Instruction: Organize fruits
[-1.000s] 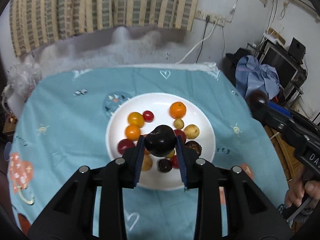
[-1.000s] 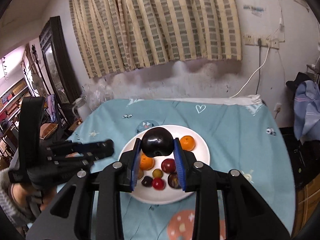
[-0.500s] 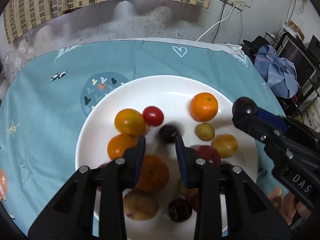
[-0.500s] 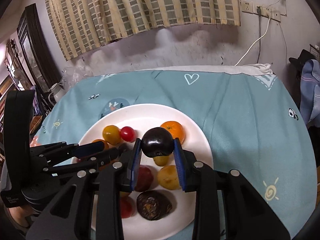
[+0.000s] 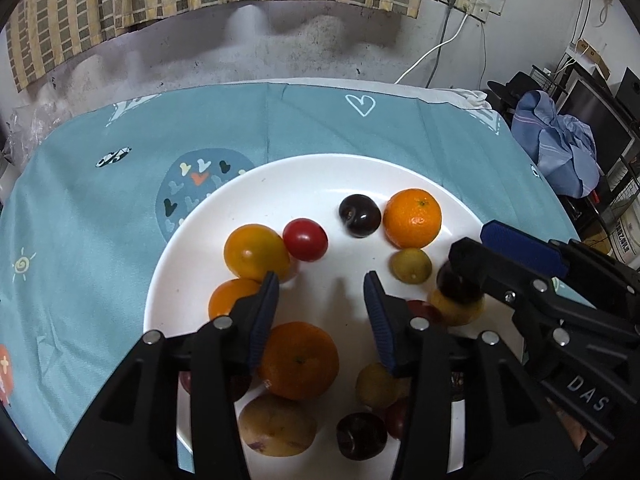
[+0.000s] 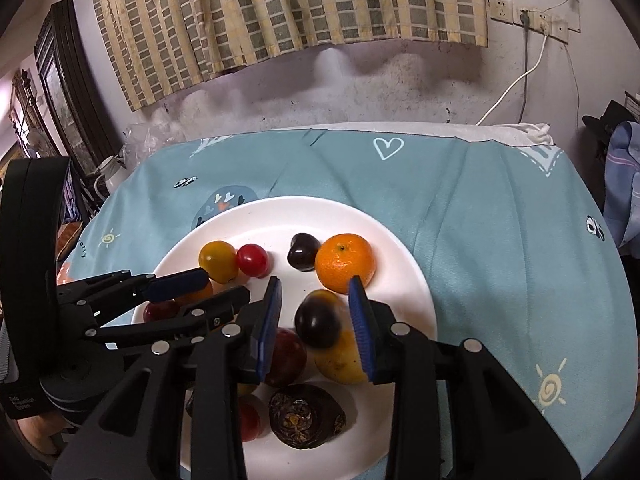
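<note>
The far half of the white plate (image 5: 304, 176) lies bare; its near half is crowded with fruit, the right gripper (image 5: 472, 256) blocking its right edge.

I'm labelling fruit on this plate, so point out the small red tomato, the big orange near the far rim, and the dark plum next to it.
Red tomato (image 5: 305, 239), left wrist view, middle of its top.
Orange (image 5: 412, 218), left wrist view, centre of its peel.
Dark plum (image 5: 359, 216), left wrist view, centre of its skin.

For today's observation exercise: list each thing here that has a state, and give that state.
left gripper: jaws opening, nothing between them
right gripper: jaws opening, dark plum between them
released dark plum: lying on white plate
socket: cable plugged in
</note>
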Tool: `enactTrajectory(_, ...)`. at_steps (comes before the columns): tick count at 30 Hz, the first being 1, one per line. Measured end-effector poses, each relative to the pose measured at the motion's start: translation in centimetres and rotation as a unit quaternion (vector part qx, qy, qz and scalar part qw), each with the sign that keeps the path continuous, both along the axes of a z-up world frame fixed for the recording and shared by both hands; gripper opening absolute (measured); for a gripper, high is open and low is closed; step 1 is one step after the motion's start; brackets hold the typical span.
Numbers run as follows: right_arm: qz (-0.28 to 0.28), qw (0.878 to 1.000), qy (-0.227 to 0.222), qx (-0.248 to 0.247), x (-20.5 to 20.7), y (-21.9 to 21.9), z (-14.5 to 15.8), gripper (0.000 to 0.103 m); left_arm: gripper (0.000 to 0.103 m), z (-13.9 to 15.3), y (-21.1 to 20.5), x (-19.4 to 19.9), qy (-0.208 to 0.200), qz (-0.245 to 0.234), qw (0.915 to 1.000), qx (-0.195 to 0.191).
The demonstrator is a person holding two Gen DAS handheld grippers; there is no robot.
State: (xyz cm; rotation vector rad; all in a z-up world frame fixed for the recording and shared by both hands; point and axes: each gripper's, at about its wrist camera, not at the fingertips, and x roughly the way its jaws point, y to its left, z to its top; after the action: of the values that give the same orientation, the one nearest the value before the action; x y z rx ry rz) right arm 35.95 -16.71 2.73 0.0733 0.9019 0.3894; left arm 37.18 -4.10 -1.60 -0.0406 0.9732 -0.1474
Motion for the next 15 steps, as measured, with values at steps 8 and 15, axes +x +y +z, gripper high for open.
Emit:
enactTrajectory(8, -0.008, 1.0, -0.005, 0.007, -0.7, -0.5, 1.3, 0.035, 0.051, 1.2, 0.4, -0.7, -0.009, 0.009, 0.9999, 0.003)
enactTrajectory(15, -0.016, 1.0, -0.015, 0.014, -3.2, -1.1, 3.8, 0.035, 0.052, 3.7, 0.4, -2.6, -0.025, 0.011, 0.9996, 0.01)
